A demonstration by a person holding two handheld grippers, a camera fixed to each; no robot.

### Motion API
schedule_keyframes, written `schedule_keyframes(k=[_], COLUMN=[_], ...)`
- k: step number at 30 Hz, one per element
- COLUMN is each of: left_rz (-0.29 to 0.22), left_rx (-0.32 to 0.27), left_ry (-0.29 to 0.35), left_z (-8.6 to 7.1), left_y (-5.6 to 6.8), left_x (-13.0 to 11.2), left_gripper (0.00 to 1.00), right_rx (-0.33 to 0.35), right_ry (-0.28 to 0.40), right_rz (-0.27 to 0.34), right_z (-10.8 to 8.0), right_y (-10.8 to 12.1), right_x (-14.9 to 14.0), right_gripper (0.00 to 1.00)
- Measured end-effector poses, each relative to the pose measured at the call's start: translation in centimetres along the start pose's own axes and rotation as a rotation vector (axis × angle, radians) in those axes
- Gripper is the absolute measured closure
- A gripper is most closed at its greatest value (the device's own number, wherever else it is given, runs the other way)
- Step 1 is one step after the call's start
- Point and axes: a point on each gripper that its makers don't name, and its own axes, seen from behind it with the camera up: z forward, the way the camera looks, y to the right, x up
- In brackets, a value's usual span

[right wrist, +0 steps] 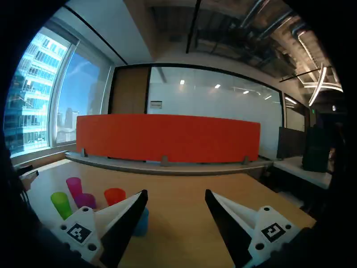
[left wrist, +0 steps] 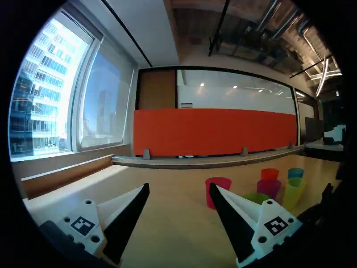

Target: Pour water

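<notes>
A group of plastic cups stands on the wooden table (left wrist: pixel 178 223). In the left gripper view a pink cup (left wrist: pixel 218 192) is just right of centre, with a green cup (left wrist: pixel 255 198) half hidden behind my right finger. Purple (left wrist: pixel 269 187), orange (left wrist: pixel 269 173), blue (left wrist: pixel 295 172) and yellow-green (left wrist: pixel 293 192) cups stand farther right. My left gripper (left wrist: pixel 178 186) is open, low over the table, holding nothing. In the right gripper view magenta (right wrist: pixel 74 186), green (right wrist: pixel 61 204), purple (right wrist: pixel 85 200), orange (right wrist: pixel 114 196) and blue (right wrist: pixel 142 222) cups stand at lower left. My right gripper (right wrist: pixel 176 193) is open and holds nothing.
An orange divider panel (left wrist: pixel 214 131) runs along the table's far edge, with a glass wall behind it. Large windows (left wrist: pixel 49 94) line the left side. Another desk with dark items (right wrist: pixel 314 156) stands to the right.
</notes>
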Motion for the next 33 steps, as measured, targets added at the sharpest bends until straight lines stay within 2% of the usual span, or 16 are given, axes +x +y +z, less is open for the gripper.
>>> schedule_keyframes(k=[15, 24, 33], left_rz=[0.002, 0.003, 0.003], left_rx=[0.004, 0.004, 0.004], left_ry=[-0.027, -0.028, -0.028], left_z=[0.3, 0.3, 0.2], left_y=[-0.2, -0.2, -0.1], left_x=[-0.6, -0.7, -0.7], left_gripper=[0.00, 0.00, 0.00], right_rx=[0.003, 0.025, 0.044], right_ry=[0.015, 0.050, 0.074], right_rz=[0.021, -0.001, -0.021], right_z=[-0.6, -1.2, -0.9], right_y=[0.9, 1.2, 1.7], right_x=[0.0, 0.1, -0.5], right_gripper=[0.00, 0.00, 0.00])
